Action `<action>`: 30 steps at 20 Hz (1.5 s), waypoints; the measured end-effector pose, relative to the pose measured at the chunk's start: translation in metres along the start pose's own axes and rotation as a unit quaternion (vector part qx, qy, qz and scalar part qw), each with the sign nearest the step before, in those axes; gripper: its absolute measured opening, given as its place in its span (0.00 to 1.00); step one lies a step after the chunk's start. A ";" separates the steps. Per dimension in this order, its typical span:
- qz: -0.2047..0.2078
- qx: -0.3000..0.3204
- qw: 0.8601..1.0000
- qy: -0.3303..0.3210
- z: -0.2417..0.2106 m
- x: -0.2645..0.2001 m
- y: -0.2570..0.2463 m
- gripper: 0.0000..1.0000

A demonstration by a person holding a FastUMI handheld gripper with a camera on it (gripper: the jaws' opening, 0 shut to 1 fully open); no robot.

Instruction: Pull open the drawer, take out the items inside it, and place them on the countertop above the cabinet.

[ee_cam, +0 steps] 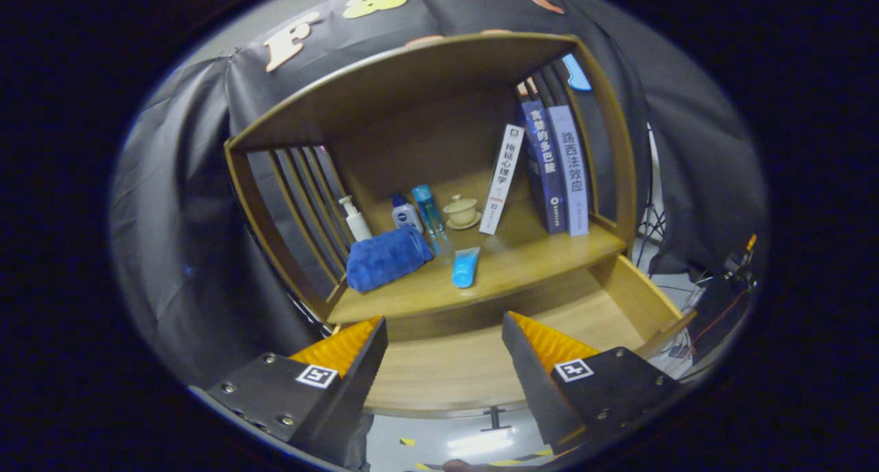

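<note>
We see the gripper (443, 334) with fingers spread wide apart, holding nothing; bare wood shows between them.

Directly under and ahead of the fingers: the pulled-out light wooden drawer (645, 300), open. The part of its floor we can see is bare; the near part is hidden by the fingers, so we can't tell there.

Beyond the drawer, the wooden countertop (529, 262) of the open-fronted slatted cabinet (275, 245) carries the goods. Our count:
- 1 rolled dark-blue fleece towel (386, 257), lying at the left front.
- 1 light-blue squeeze tube (465, 266), lying flat just right of the towel, near the front edge.
- 1 white pump bottle (356, 219), upright behind the towel, against the left slats.
- 1 small white bottle with a dark-blue cap (405, 213), upright, behind the towel.
- 1 tall clear-blue bottle (428, 209), upright, just right of the white one.
- 1 cream lidded ceramic cup on a saucer (461, 212), right of the blue bottle.
- 3 books: 1 white-spined book (502, 179) leaning right onto 1 dark-blue book (544, 168), with 1 pale lavender book (573, 170) beside that, touching, both near upright.

Tube and towel lie near each other but apart.
</note>
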State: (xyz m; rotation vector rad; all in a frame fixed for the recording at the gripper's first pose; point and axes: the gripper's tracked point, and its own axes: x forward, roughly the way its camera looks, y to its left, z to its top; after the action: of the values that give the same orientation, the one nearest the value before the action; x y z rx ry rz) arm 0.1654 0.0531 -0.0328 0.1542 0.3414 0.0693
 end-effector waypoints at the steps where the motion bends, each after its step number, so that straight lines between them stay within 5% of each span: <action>1: -0.007 0.001 1.000 -0.006 0.000 -0.014 -0.006 0.99; 13: -0.034 -0.036 0.996 -0.075 -0.045 -0.110 -0.050 0.99; 30: -0.039 -0.120 0.982 -0.137 -0.153 -0.054 -0.062 0.99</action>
State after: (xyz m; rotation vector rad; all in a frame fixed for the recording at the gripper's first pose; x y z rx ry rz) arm 0.0652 0.0085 -0.1678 -0.0897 0.0629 0.0108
